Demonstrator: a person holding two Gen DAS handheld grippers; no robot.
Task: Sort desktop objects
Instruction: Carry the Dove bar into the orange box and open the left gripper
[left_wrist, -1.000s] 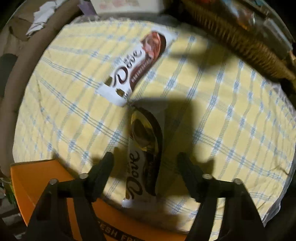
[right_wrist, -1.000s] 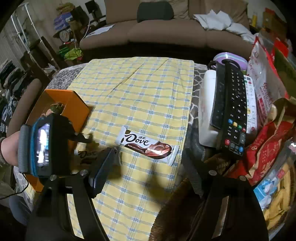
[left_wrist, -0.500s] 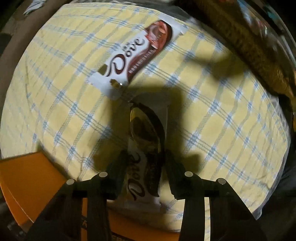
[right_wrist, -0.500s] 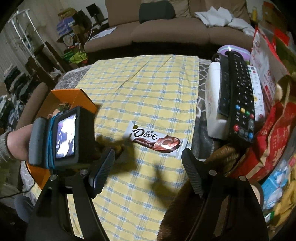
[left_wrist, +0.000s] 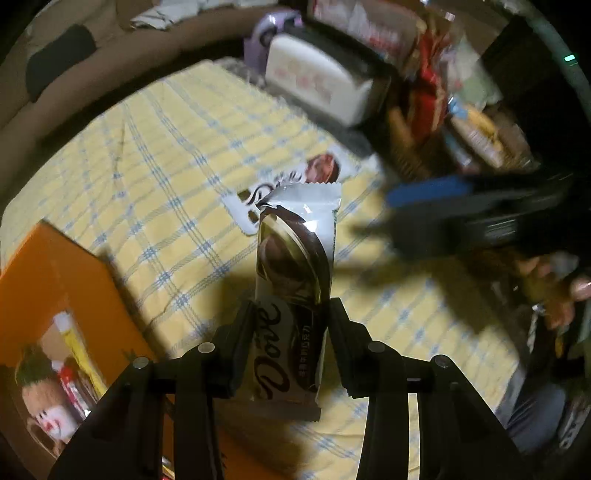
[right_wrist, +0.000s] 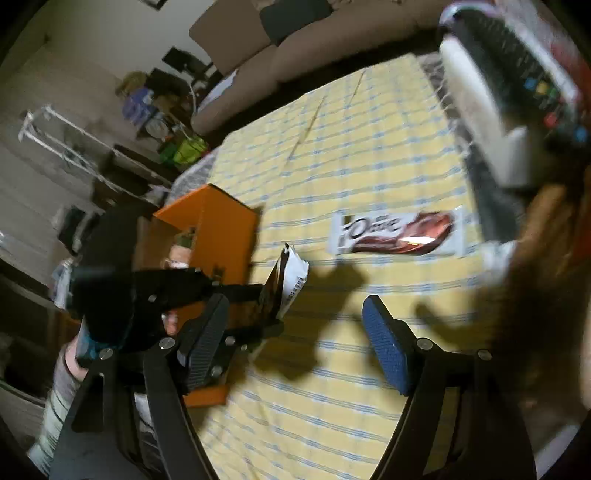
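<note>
Foil-wrapped dark Dove bar (left_wrist: 291, 314), lifted off the checked cloth (left_wrist: 166, 177) in the left gripper (left_wrist: 291, 332).

Item 1: dark bar, clamped by its lower half between both left fingers (left_wrist: 240, 343), free end tilted up and forward; it hangs just beside the orange box (left_wrist: 48, 273), on the cloth side, clear of the cloth. The grip low on the wrapper likely leaves the far end free to go into the box first. Item 2: red Dove bar (right_wrist: 397, 232), flat on the cloth, well apart from the box, toward the white case (right_wrist: 476, 110) and remote (right_wrist: 528, 70); not yet sorted. Item 3: right gripper (right_wrist: 295, 343), fingers spread wide and holding nothing, hovering over the cloth between box and red bar, probably placed to reach that bar next. Box already holds small items.
</note>
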